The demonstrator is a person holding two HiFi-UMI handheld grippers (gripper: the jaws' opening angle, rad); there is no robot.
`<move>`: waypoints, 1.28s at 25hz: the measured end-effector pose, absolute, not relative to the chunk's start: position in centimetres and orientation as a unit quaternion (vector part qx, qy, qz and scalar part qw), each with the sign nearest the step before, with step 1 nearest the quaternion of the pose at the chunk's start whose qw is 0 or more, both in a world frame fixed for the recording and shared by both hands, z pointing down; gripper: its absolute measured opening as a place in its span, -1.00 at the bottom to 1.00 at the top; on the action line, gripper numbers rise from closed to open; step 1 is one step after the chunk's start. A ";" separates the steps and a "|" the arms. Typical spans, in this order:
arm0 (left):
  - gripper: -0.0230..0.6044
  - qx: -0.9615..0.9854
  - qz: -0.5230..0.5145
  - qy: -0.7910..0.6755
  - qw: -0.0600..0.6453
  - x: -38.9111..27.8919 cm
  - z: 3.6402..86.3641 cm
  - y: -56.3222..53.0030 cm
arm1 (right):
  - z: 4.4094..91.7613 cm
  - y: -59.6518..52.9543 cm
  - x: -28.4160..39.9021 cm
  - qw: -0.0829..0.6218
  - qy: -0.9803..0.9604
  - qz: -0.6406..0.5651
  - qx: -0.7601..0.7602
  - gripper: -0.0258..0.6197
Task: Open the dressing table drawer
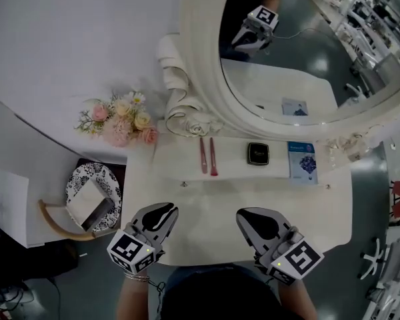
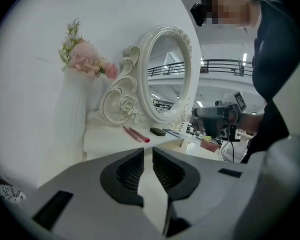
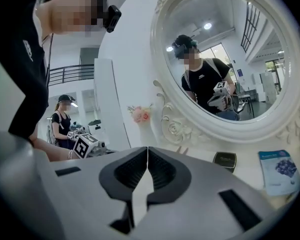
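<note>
No view shows the drawer front. It prob. sits under the bench's point(image 1: 207, 235) near edge, bottom centre of the head view, i.e. below & behind both claw tips. Its long axis would run L–R across the frame, so the pull comes toward the person. Left claw point(image 1: 168, 211), lower left: jaws a slit apart, nothing btw them. Right claw point(image 1: 244, 213), lower centre-right: tips pressed together, empty. Both are over the bench front, abt equally near.
</note>
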State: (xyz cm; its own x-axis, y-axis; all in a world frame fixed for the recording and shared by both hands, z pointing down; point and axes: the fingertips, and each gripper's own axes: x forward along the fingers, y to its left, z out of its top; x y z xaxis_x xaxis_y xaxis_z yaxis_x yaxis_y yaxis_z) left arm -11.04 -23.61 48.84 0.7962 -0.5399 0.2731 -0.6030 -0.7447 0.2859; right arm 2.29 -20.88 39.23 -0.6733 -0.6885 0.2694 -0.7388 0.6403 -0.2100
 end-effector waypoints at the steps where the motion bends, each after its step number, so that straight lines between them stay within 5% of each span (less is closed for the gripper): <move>1: -0.77 0.930 0.090 -0.303 0.187 -11.0 49.4 -23.9 | 39.6 -21.0 2.3 0.086 -0.899 0.155 0.400 -0.86; 32: -0.47 0.907 0.167 -0.305 0.237 -7.9 58.5 -30.0 | 45.4 -20.7 3.3 0.121 -0.844 0.238 0.466 -0.86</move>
State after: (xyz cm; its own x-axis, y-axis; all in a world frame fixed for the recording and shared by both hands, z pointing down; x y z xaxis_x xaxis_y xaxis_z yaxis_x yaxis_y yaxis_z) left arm -7.90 -30.04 58.54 0.7583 -0.4743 0.4473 -0.6323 -0.7020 0.3277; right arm 3.33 -20.68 45.39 -0.5375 -0.7284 0.4248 -0.8431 0.4535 -0.2890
